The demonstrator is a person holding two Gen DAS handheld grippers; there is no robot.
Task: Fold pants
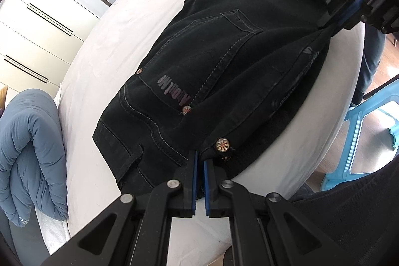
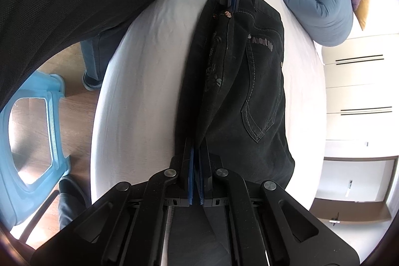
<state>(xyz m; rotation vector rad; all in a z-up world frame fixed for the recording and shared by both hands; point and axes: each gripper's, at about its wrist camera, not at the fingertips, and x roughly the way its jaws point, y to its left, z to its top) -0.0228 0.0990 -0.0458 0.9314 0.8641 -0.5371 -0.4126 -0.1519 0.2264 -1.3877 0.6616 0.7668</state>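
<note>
1. Presently, in the left wrist view, the left gripper (image 1: 200, 161) has its blue pads pressed together on the waistband edge of the black pants (image 1: 224, 61), just beside the metal button (image 1: 221, 143). The pants lie on the white bed sheet (image 1: 104, 54), back pocket (image 1: 199, 66) upward. The right gripper (image 1: 331, 25) shows at upper right, pinching a raised fold of the same cloth.

2. In the right wrist view, the right gripper (image 2: 196, 148) is closed on a ridge of denim running along the pants (image 2: 261, 91). Opposite, the left gripper (image 2: 234, 4) nips the waistband by the button (image 2: 227, 14). The cloth between the two hangs taut as a crease.

3. Judgement: the step in hand appears to be laying one half over the other lengthwise. To do it well, both grips should hold level and move together, keep the crease taut, and set the edge down aligned with the lower layer before letting go.

4. Containers: none evident. A blue duvet (image 2: 324, 4) lies near the pants; a light blue stool (image 2: 37, 129) stands on the floor.
</note>
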